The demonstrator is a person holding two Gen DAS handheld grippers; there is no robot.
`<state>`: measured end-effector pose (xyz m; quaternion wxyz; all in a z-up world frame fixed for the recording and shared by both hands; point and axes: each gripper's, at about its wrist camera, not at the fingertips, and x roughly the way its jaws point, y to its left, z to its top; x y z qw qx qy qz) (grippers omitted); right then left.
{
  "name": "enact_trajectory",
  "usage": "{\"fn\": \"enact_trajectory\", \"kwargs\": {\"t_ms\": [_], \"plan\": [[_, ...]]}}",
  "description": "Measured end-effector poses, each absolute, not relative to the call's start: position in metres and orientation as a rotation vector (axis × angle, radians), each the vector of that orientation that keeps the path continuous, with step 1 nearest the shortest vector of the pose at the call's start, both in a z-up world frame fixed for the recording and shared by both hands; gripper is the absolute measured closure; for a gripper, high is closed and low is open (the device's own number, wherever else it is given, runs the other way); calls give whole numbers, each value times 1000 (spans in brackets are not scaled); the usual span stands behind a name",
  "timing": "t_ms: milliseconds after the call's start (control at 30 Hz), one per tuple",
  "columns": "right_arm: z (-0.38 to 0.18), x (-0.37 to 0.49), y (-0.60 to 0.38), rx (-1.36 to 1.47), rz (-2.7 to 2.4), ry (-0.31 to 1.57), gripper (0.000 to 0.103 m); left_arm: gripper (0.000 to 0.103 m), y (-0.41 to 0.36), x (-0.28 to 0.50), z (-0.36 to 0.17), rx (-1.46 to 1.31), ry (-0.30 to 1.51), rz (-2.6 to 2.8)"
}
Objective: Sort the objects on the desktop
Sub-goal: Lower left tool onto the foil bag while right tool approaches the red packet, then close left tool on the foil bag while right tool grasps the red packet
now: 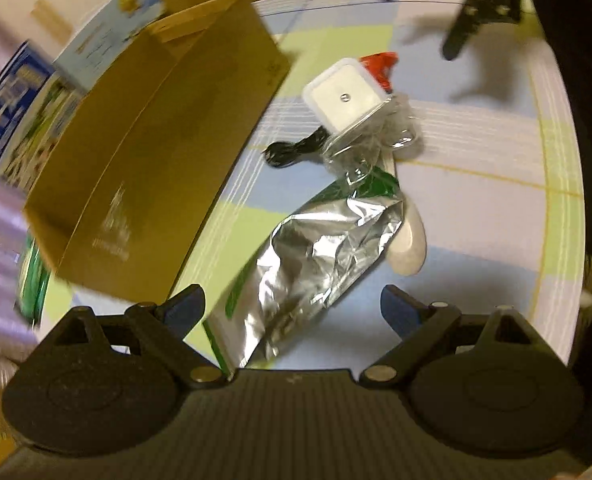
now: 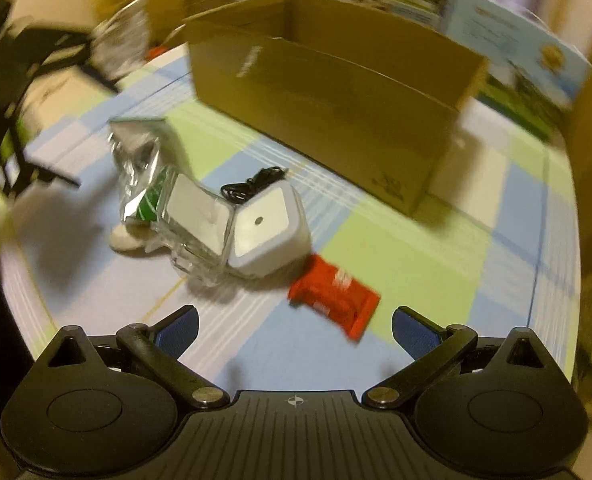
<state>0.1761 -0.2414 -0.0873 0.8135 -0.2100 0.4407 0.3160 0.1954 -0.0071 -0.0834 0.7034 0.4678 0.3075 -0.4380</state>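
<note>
A crumpled silver foil bag [image 1: 320, 256] with green print lies just ahead of my open left gripper [image 1: 291, 312], with nothing between the fingers. Beyond it sit a clear plastic case [image 1: 368, 140], a white square device [image 1: 346, 96], a coiled black cable [image 1: 287, 152], a red packet [image 1: 380, 66] and a pale rounded object [image 1: 410, 240]. The right wrist view shows my open right gripper [image 2: 296, 332] hovering just before the red packet [image 2: 334, 294], with the white device [image 2: 267, 228], clear case [image 2: 195, 224], black cable [image 2: 251, 186] and foil bag [image 2: 139, 168] further off.
An open cardboard box [image 1: 155, 148] stands on the checked blue-green tablecloth [image 1: 476, 208]; it appears at the back in the right wrist view [image 2: 336, 92]. Printed cartons [image 1: 23, 112] are stacked behind it. My right gripper [image 1: 480, 12] hangs at the far table edge. Dark chair frame [image 2: 11, 92] at left.
</note>
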Motion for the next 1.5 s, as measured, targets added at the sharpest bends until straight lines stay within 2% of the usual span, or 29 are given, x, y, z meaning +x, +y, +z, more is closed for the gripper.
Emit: {"fn": "enact_trajectory", "kwargs": {"t_ms": [200,500,833,967,1100,1233,1367,1500], "plan": [[-100,198,-234,-693,823,905,3,11,-25,215,-94,1127,684,-1096],[-130,222,-240,-834,938,955,9,15,-42,242,-113,1136,748,-1264],[-141,238,-238,-876,989,968,12,21,-45,252,-133,1234,779,-1320],[-143,241,-236,-886,1001,962,14,23,-46,257,-134,1204,791,-1326],[-143,246,-235,-854,1009,966,16,29,-45,261,-132,1146,838,-1290],[-141,249,-234,-820,1019,975,25,38,-44,265,-129,1060,929,-1198],[-139,249,-231,-792,1031,986,36,41,-41,262,-127,1032,995,-1152],[-137,247,-229,-770,1035,1023,55,41,-36,254,-125,1047,1002,-1153]]}}
